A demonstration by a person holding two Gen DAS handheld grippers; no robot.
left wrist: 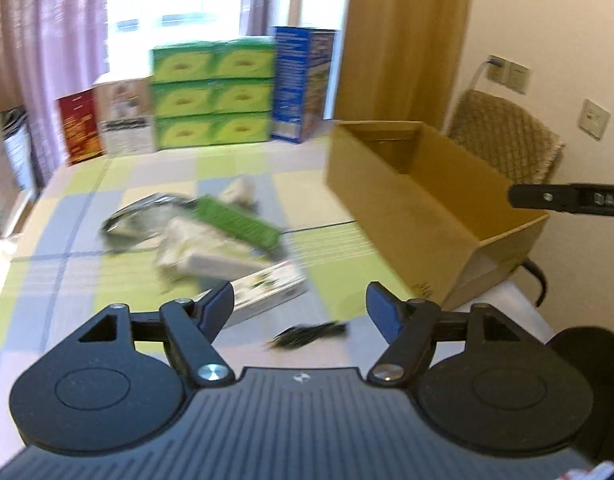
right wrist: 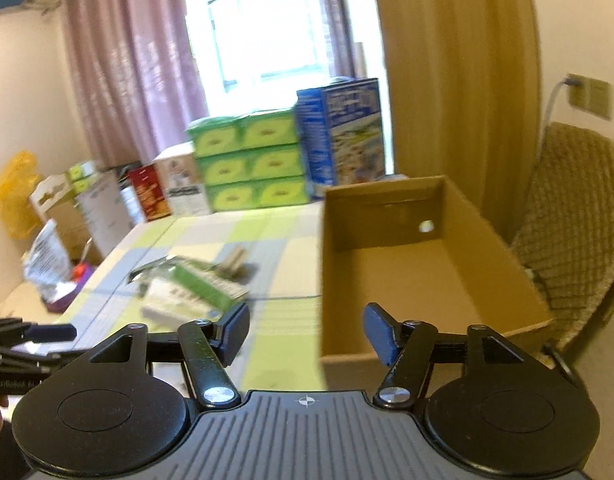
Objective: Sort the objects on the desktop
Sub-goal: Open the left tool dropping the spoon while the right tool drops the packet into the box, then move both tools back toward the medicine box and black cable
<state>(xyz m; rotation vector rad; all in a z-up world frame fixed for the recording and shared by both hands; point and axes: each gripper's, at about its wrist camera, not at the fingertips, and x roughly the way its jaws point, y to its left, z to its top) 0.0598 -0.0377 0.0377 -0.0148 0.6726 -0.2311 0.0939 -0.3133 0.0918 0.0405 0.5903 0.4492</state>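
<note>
Objects [left wrist: 211, 236] lie in a loose heap mid-surface: a green box [left wrist: 239, 222] on top, a white packet [left wrist: 195, 252] under it, a black-and-silver bag [left wrist: 147, 216] on the far left side, and a white box [left wrist: 267, 294] nearest the left gripper [left wrist: 299, 310]. A black cable bundle [left wrist: 307, 334] lies apart, just ahead of that gripper. To the right of the heap stands an open carton [right wrist: 427, 264], its floor bare as far as can be seen, a round hole in its far wall. The carton reaches to the surface's [left wrist: 87, 264] right edge, with a chair [right wrist: 575, 232] just beyond. Stacked boxes [left wrist: 213, 96] line the far edge. Checked cloth lies bare between heap and carton. Both the left gripper and the right gripper [right wrist: 305, 334] are spread wide and hold nothing, above the near edge.
</note>
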